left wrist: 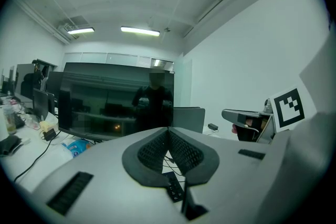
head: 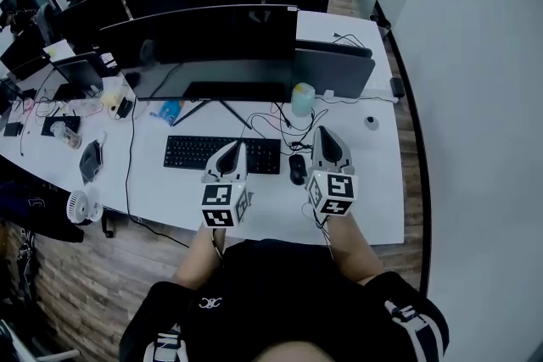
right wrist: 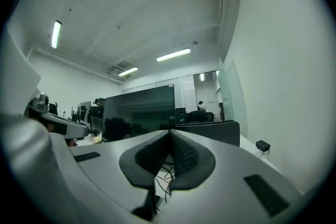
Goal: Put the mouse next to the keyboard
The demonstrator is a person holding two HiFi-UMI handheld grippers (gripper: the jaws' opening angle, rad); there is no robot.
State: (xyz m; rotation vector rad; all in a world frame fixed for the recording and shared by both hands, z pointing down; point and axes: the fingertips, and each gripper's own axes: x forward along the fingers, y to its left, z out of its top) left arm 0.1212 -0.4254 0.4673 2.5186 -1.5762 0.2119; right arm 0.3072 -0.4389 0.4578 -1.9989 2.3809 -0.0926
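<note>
A long white desk carries a wide dark monitor with a flat black keyboard near it. The left gripper and right gripper hover with fingers pressed together, empty. The small black mouse sits just right of the keyboard.

We are looking at matt plastic, one glossy screen and wood-grain flooring.

We are seeing the desk showing a smooth, white, matt top, while the keyboard and mouse are looking like black plastic. The monitor is throwing back glossy reflections from its dark screen. The left gripper and right gripper are showing smooth grey matt shells, their jaws lined with black pads of ribbed, rubbery-looking texture. The floor is showing brown wood-grain planks, and the person's black shirt is looking like soft cloth.
</note>
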